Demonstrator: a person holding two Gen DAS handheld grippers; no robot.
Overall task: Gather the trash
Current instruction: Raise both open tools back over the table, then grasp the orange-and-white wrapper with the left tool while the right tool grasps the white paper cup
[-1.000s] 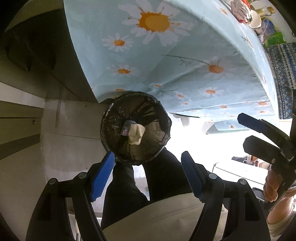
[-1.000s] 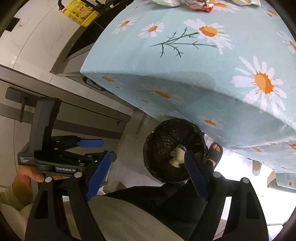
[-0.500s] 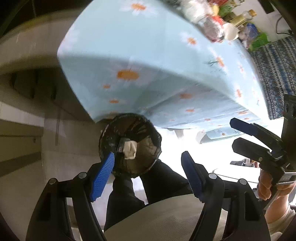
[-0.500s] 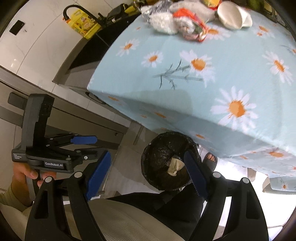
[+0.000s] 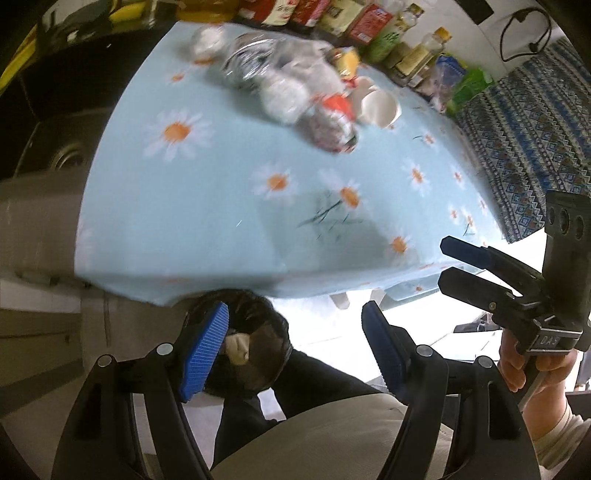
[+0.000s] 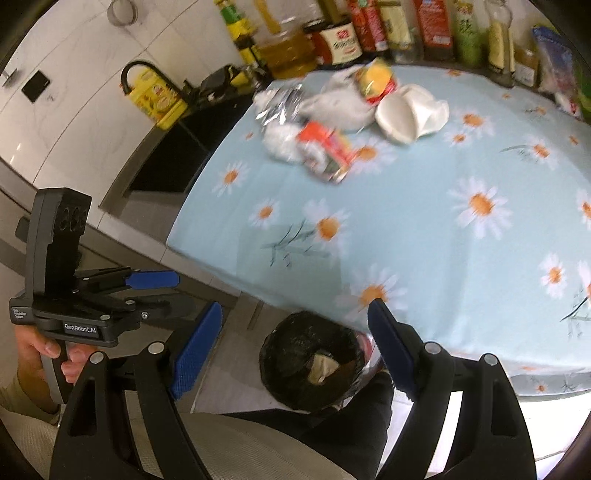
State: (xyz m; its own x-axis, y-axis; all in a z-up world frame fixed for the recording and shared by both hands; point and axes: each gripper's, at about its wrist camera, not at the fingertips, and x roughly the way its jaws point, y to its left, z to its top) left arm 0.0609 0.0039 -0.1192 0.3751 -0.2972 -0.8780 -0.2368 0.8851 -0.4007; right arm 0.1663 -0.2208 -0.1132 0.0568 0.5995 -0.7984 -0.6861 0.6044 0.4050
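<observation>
Left tongs (image 5: 295, 350): jaws spread wide, nothing between the blue pads. Right tongs (image 6: 295, 345): jaws likewise spread wide and empty. Both sets hang above the person's lap, short of the tabletop (image 6: 424, 229) edge.

Landmark: the trash bin (image 6: 306, 360), lined with a black bag, standing on the floor just under the near edge of the tabletop. Inside the bin lies one pale crumpled piece of trash (image 6: 323, 369).

Beyond the bin, the tabletop carries a light-blue cloth printed with daisies. At the far side from the bin sits a blurred trash pile (image 6: 325, 122): foil wrapper, white crumpled paper, a red packet, a white bowl-like piece. Behind the pile, a row of bottles (image 6: 369, 33) lines the wall. Left of the bin, a dark counter with a yellow container (image 6: 155, 94) meets white wall tile
</observation>
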